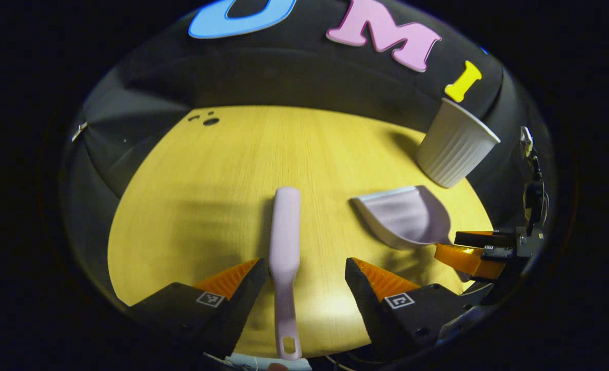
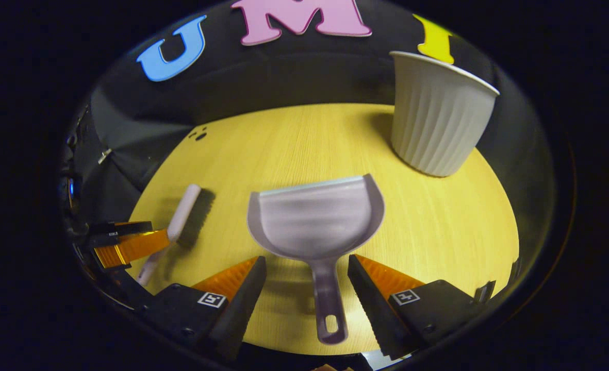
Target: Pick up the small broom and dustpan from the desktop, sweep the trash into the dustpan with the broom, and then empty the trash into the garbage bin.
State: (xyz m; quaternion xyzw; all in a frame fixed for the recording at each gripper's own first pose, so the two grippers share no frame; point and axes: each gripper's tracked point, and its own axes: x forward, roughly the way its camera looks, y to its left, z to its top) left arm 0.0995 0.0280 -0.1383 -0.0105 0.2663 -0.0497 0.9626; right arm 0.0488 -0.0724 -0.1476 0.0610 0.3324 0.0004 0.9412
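On yellow desktop (image 1: 191, 206): left gripper (image 1: 307, 270) straddling broom (image 1: 285, 242) handle, right gripper (image 2: 307, 268) straddling dustpan (image 2: 317, 221) handle, both spread apart, not pinching. Judging: centring each handle before squeezing. Bin (image 2: 435, 118) standing beyond.

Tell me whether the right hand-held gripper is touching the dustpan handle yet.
Apart. The right gripper view shows the right hand-held gripper open, with bare tabletop on both sides of the pale lilac plastic dustpan handle.

round yellow wooden table (image 1: 242, 170), small dark spots (image 1: 207, 119) near its far edge
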